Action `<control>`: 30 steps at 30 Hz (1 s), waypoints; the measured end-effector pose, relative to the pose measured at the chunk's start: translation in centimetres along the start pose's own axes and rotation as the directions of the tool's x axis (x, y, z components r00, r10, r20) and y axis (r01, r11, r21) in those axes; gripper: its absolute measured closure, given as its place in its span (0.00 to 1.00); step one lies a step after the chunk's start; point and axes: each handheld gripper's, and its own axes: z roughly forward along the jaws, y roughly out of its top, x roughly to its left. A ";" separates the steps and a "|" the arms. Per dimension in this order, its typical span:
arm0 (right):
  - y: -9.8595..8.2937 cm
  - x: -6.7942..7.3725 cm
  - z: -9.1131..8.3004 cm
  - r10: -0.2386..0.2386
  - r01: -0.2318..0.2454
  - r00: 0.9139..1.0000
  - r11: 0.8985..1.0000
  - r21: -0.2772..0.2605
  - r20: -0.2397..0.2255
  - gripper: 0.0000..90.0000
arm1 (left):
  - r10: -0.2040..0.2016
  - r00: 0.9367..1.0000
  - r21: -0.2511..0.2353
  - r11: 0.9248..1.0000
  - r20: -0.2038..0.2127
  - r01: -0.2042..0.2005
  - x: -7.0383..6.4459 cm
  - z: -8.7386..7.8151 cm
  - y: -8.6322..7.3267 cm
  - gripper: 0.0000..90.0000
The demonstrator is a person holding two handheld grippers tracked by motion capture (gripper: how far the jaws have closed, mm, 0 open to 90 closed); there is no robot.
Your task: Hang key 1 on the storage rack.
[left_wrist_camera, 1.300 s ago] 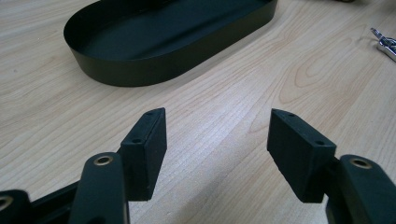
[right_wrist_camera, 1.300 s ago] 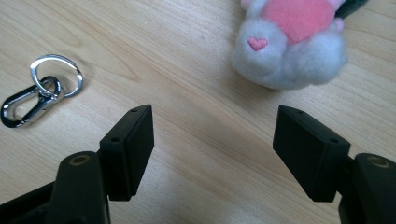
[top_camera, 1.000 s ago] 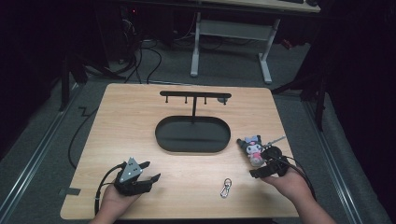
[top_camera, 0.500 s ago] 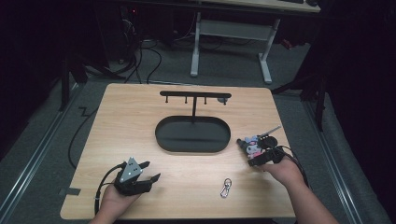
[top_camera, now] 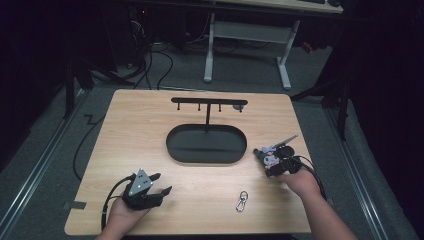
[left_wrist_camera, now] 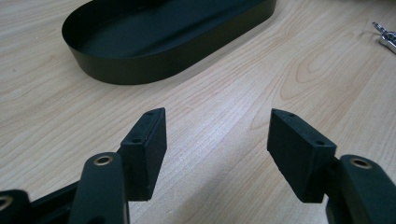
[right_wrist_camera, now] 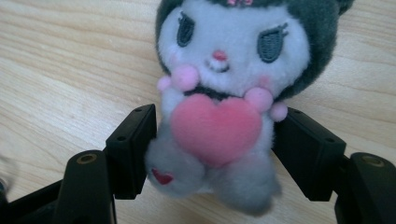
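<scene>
A small plush toy (right_wrist_camera: 233, 46) with a white face, dark hood and pink heart lies on the wooden table (top_camera: 140, 135) right of a black oval tray (top_camera: 206, 145). My right gripper (right_wrist_camera: 217, 140) has its jaws pressed against both sides of the toy's body; in the high view the gripper (top_camera: 272, 163) sits at the toy (top_camera: 267, 155). My left gripper (top_camera: 160, 183) rests near the front left edge, open with nothing between its jaws (left_wrist_camera: 217, 140). It faces the tray (left_wrist_camera: 140, 70).
A black hook stand (top_camera: 207, 102) rises from the back of the tray. A small metal clasp (top_camera: 242, 200) lies near the table's front, also visible at the left gripper view's right edge (left_wrist_camera: 387, 37). A desk frame and cables stand beyond the table.
My right gripper has slid forward and left onto the plush toy, and its jaws now sit against the toy's sides. The left gripper has not moved.
</scene>
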 end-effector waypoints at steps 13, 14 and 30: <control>-0.6 -0.4 -0.5 0.014 -0.016 0.999 0.997 -0.070 -0.029 0.53 | 0.000 1.000 0.004 1.000 -0.002 0.000 -0.1 0.1 0.0 0.43; -0.7 -0.3 -0.7 0.008 -0.010 0.999 0.997 -0.078 -0.038 0.53 | 0.000 1.000 0.004 1.000 -0.002 0.000 -0.1 0.1 0.0 0.43; -1.5 1.7 -3.5 -0.055 0.044 0.995 0.990 -0.130 -0.083 0.53 | 0.025 1.000 0.006 1.000 -0.001 -0.025 -0.3 0.3 0.0 0.43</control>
